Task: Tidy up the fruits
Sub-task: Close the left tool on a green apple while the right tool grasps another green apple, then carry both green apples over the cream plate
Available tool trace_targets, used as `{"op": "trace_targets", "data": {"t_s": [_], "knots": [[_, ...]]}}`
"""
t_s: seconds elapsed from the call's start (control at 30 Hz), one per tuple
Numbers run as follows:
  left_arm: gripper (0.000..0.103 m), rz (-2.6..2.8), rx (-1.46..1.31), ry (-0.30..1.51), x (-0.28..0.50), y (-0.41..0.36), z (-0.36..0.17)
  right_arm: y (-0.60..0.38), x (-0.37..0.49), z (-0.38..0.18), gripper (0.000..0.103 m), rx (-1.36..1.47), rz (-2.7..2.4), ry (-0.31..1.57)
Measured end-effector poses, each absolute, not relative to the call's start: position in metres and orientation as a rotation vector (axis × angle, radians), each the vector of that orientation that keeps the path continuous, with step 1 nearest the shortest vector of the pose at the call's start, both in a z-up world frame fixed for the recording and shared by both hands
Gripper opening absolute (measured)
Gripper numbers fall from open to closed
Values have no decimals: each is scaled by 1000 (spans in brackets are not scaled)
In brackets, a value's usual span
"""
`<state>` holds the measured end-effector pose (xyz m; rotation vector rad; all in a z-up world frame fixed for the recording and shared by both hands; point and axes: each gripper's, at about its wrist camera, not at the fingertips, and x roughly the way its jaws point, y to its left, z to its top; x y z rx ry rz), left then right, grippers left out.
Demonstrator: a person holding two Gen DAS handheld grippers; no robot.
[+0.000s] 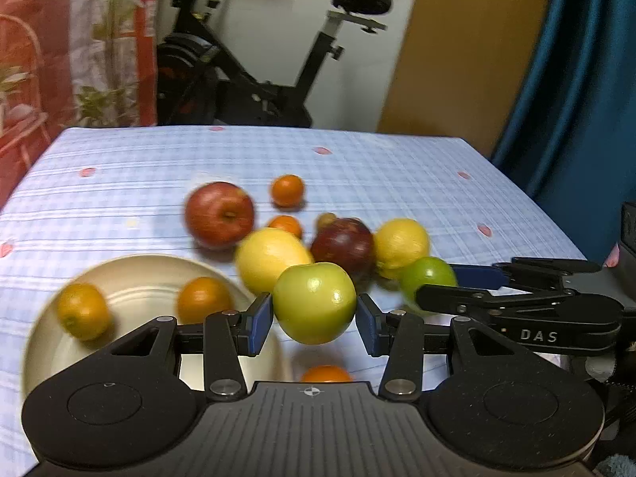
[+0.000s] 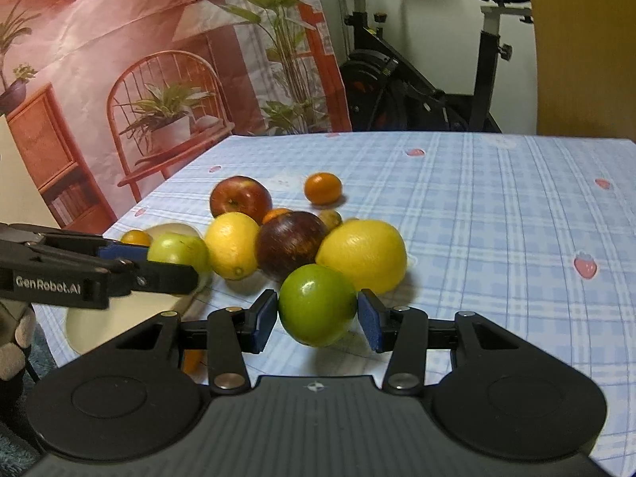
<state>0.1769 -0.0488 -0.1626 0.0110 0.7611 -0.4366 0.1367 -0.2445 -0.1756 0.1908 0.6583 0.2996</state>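
My left gripper [image 1: 314, 318] is shut on a pale yellow-green apple [image 1: 314, 302], held just above the cloth beside the cream plate [image 1: 135, 278]. Two oranges [image 1: 83, 310] [image 1: 202, 298] lie in that plate. My right gripper [image 2: 317, 318] is shut on a darker green apple [image 2: 316, 304] at the near edge of the fruit pile. The pile holds two lemons [image 2: 230, 244] [image 2: 363, 254], a dark red apple [image 2: 290, 244], a red apple [image 2: 240, 196] and an orange [image 2: 322, 187]. Each gripper shows in the other's view, the right gripper [image 1: 437, 282] and the left gripper [image 2: 171, 264].
A blue checked cloth [image 2: 497, 218] covers the table, bare on its right half. One more orange [image 1: 326, 373] lies close under my left gripper. Behind the table stand an exercise bike [image 1: 254, 79], a printed backdrop [image 2: 119, 59] and a blue curtain [image 1: 576, 79].
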Motion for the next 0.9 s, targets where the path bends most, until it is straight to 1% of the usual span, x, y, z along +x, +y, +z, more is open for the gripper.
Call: {"op": "trace_targets", "data": {"t_s": [0.23,0.47,0.63,0.9], "knots": [[48,-340,-38,745,170,3,-152,-221,145,-160,47,141,354,641],[48,-221,-84,748,165,52,-151,-171,173,-143,47,52,471,627],[48,-165,-105,767,169,70,-156,-128,202,-142,47,-6,551,637],[48,-103,-103,786,177,79,-165,-69,244,-157,47,-105,639,677]]}}
